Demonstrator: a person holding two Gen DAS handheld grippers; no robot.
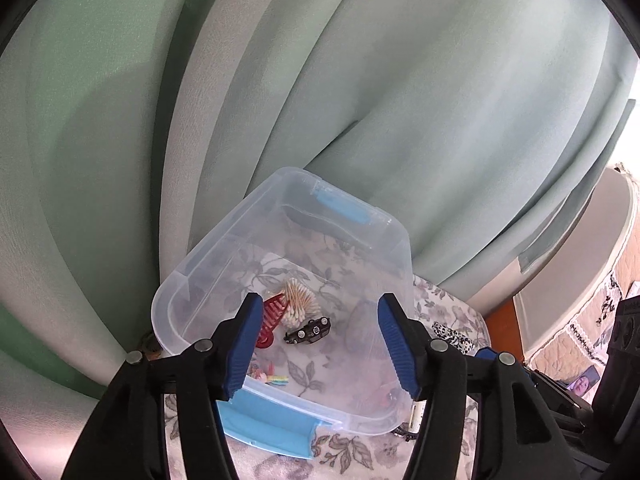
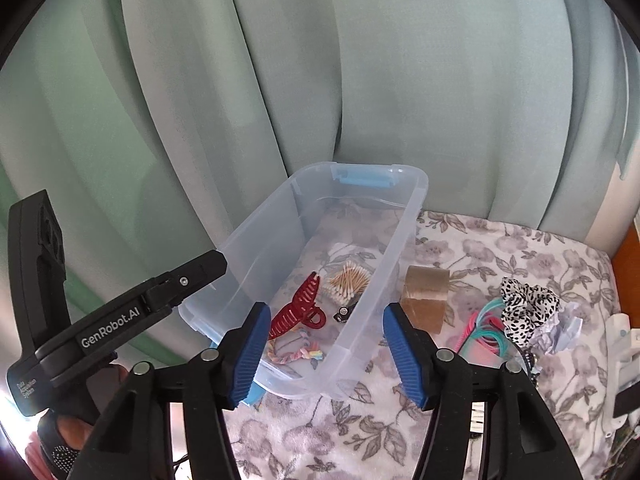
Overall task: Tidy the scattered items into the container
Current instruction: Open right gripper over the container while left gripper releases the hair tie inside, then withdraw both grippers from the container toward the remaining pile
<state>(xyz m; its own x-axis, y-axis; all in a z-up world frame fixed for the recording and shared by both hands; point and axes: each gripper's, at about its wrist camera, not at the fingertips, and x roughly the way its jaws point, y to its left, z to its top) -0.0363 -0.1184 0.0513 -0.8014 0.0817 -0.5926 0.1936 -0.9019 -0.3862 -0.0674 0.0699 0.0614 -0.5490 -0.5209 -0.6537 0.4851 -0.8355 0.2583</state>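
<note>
My left gripper (image 1: 318, 346) hangs wide and empty over the clear container (image 2: 404, 240), which backs onto the green curtain (image 2: 240, 100). Inside lie a red claw clip (image 2: 296, 312) and cotton swabs (image 2: 348, 280). My right gripper (image 2: 322, 354) gapes empty; tape roll (image 2: 424, 296) touches the right wall, leopard scrunchie (image 2: 528, 304) beyond on open cloth

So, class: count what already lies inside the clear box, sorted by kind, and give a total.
Hair clips: 2, the red claw clip and the small black clip
Cotton swab bundles: 1
Braided hair ties: 1
Total in the clear box: 4
</note>
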